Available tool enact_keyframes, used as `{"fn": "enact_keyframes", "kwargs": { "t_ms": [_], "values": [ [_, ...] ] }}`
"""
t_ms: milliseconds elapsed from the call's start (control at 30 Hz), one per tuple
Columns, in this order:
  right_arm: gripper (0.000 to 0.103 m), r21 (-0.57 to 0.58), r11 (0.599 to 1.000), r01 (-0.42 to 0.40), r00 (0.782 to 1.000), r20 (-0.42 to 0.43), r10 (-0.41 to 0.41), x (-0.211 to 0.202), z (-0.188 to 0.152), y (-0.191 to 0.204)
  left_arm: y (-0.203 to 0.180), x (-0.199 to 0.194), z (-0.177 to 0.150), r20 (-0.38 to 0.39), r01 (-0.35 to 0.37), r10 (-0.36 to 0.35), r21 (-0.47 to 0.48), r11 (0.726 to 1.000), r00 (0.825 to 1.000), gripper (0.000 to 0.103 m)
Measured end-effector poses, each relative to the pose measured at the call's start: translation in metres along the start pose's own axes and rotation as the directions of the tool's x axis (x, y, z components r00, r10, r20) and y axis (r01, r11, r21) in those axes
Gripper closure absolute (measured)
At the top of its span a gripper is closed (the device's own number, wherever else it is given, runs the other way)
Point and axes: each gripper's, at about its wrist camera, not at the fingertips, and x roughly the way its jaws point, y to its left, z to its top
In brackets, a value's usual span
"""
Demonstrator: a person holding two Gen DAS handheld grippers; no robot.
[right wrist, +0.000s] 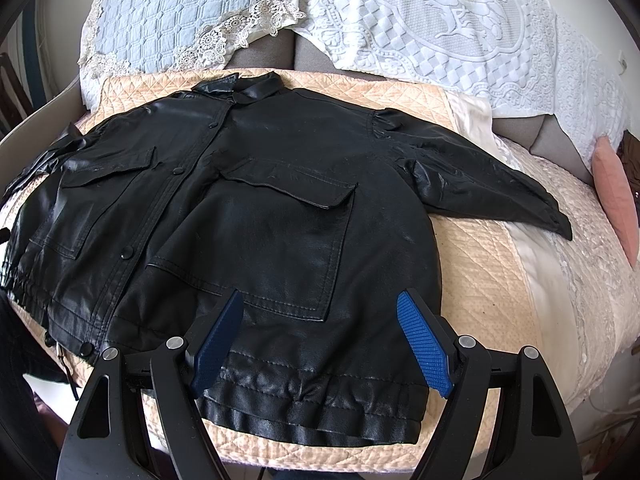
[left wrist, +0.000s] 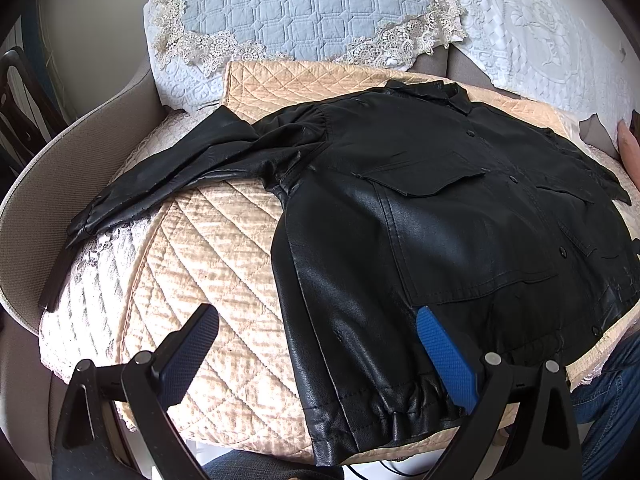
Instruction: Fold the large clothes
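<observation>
One black jacket (right wrist: 248,216) lies face up, spread flat on the peach quilt (left wrist: 208,240) of a sofa, both sleeves out to the sides. Folding looks not yet begun. The left gripper (left wrist: 320,344) and right gripper (right wrist: 320,328) hang spread wide, empty, over the near hem, probably just above it. Next, each should take hold of a hem corner or a sleeve.

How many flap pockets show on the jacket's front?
2: one flap pocket on the panel under the right gripper, the other flap pocket across the snap placket. Any side pockets would be hidden.
</observation>
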Motion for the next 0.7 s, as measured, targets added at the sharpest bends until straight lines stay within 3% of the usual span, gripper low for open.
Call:
{"fn": "enact_keyframes", "kwargs": {
  "t_ms": [700],
  "values": [
    [0.023, 0.005, 1.0, -0.014, 1.0, 0.008, 0.014, -0.0054, 0.0025, 0.0029, -0.0071, 0.0024, 0.0021, -0.021, 0.004, -0.003, 0.028, 1.0, 1.0, 0.003]
  ]
}}
